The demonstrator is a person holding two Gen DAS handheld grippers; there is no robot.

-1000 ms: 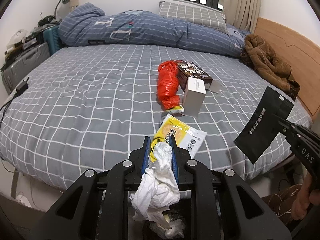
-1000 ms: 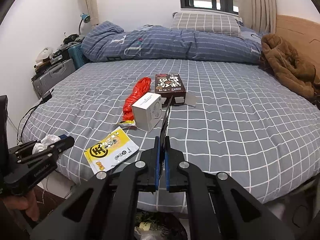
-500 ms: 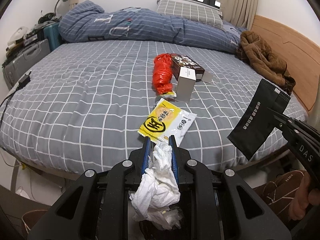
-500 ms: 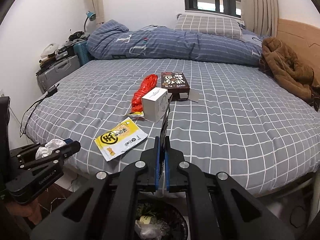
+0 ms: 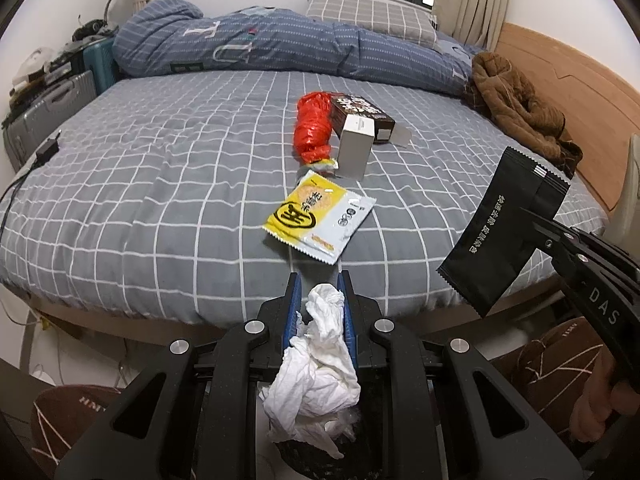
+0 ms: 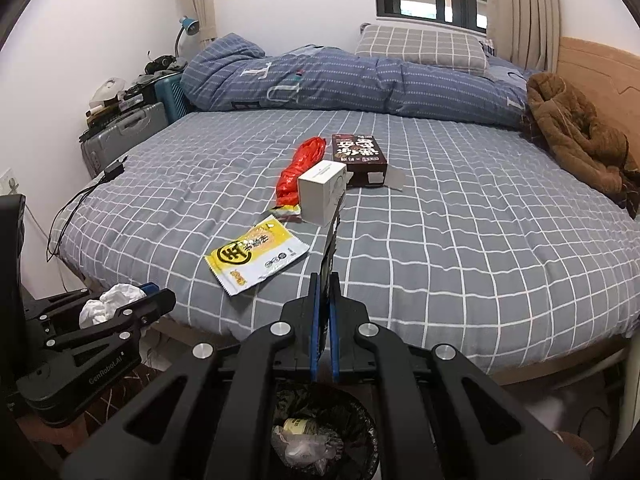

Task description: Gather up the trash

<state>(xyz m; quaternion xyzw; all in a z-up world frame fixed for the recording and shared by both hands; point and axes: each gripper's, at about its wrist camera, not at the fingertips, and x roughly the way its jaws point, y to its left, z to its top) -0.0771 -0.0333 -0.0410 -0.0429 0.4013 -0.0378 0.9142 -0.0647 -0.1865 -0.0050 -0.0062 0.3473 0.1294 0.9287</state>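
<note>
Left-wrist view: the left gripper (image 5: 319,292) pinches one crumpled white tissue (image 5: 316,372), which hangs down past the near edge of the grey checked bed (image 5: 120,184), above one black-lined bin (image 6: 324,436). The right gripper (image 6: 324,280) clamps one flat black sachet (image 5: 500,232), long axis slanting up and away. On the bed lie one yellow-white packet (image 5: 320,216), one red plastic bag (image 5: 314,126), one white box (image 5: 356,146) and one dark brown carton (image 5: 360,112).
</note>
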